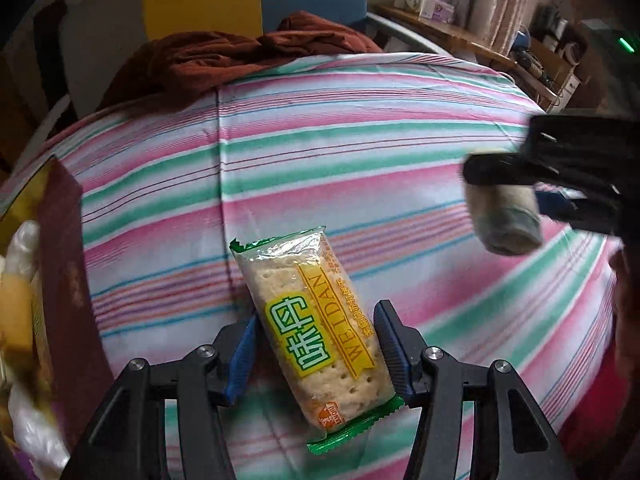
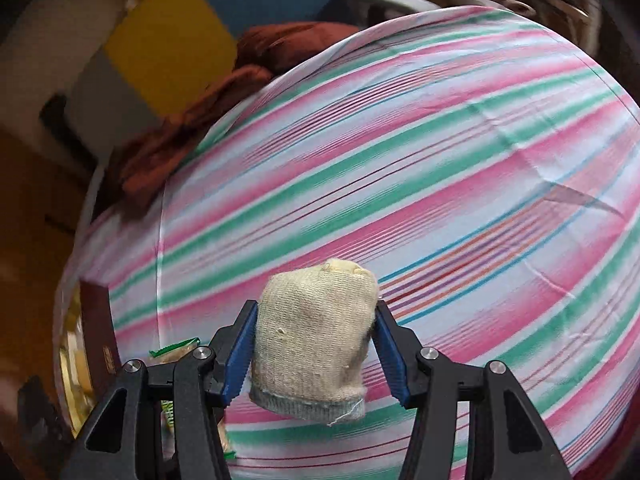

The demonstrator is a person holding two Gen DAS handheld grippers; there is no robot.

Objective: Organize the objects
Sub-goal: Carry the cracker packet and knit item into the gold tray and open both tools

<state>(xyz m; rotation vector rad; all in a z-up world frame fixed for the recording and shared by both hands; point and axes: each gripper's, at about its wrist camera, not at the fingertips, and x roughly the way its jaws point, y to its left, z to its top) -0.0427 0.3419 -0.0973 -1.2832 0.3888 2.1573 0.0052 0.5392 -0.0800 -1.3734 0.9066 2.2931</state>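
Note:
My left gripper (image 1: 316,340) is shut on a clear and green cracker packet (image 1: 316,328) with yellow "WEIDAN" lettering, held above the striped bedsheet (image 1: 320,140). My right gripper (image 2: 314,340) is shut on a rolled beige sock (image 2: 316,344) with a grey cuff, held above the same sheet (image 2: 400,160). In the left wrist view the right gripper with the sock (image 1: 506,216) shows at the right edge. In the right wrist view a bit of the cracker packet (image 2: 176,350) peeks out at lower left.
A dark red box (image 1: 68,280) holding yellow and white wrapped items stands at the sheet's left edge; it also shows in the right wrist view (image 2: 98,328). A rust-brown blanket (image 1: 224,56) lies bunched at the far end. A cluttered wooden shelf (image 1: 460,36) stands at back right.

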